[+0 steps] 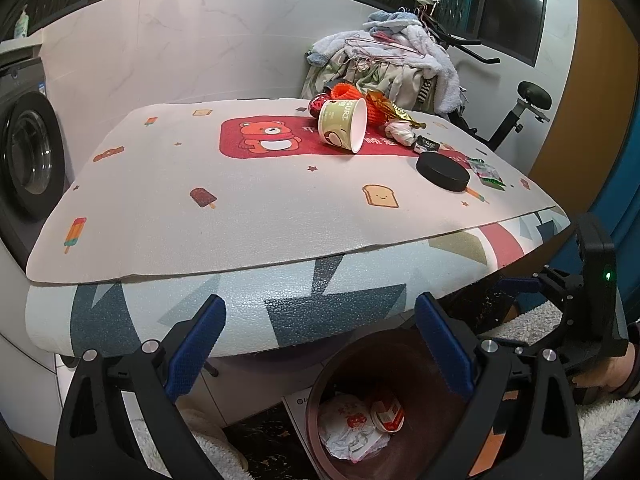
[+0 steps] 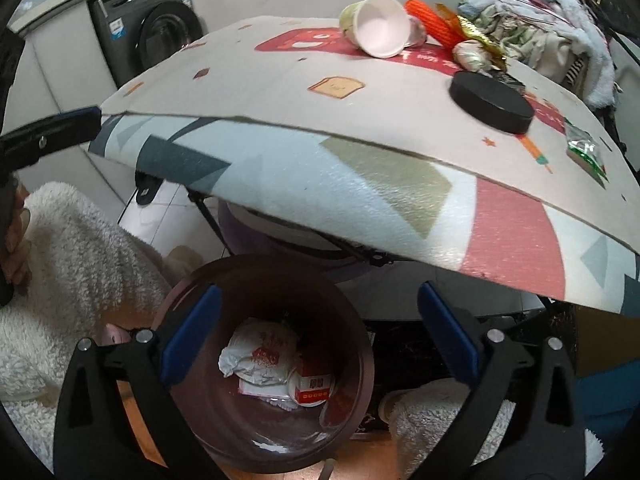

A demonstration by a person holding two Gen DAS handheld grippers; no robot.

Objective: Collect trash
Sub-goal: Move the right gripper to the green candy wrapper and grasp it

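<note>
Blue-padded fingers of the left gripper (image 1: 320, 344) fill the bottom of the left wrist view, jaws spread wide, nothing between them. Right gripper (image 2: 318, 334) likewise: 2 fingers apart, holding nothing, low in the right wrist view.

Counts on the table (image 1: 248, 292), upper half of both frames:
- 1 paper cup (image 1: 343, 125), tipped on its side, mouth toward lower right in the left view.
- 1 black round lid (image 1: 442, 171), flat on the mat (image 1: 168, 216), right of centre.
- 1 orange mesh sleeve (image 2: 430, 24), behind the cup.
- 1 gold foil wrapper (image 1: 390, 109) and 1 crumpled whitish wrapper (image 1: 400, 131), touching each other, right of the cup.
- 1 green-and-white sachet (image 2: 585, 151), near the table's right edge.
- 1 small dark packet (image 1: 426, 145), just behind the lid.

Container: 1 brown bin (image 2: 360, 368) under the table edge, bottom centre. Inside: 1 crumpled white-and-red wrapper (image 2: 260, 354) and 1 small red-and-white tub (image 2: 314, 386), beside each other; any more I cannot tell.

Right jaws frame the bin's mouth from above. Table trash lies well above and beyond both sets of jaws. 1 clothes pile (image 1: 384, 60) sits upper right.
</note>
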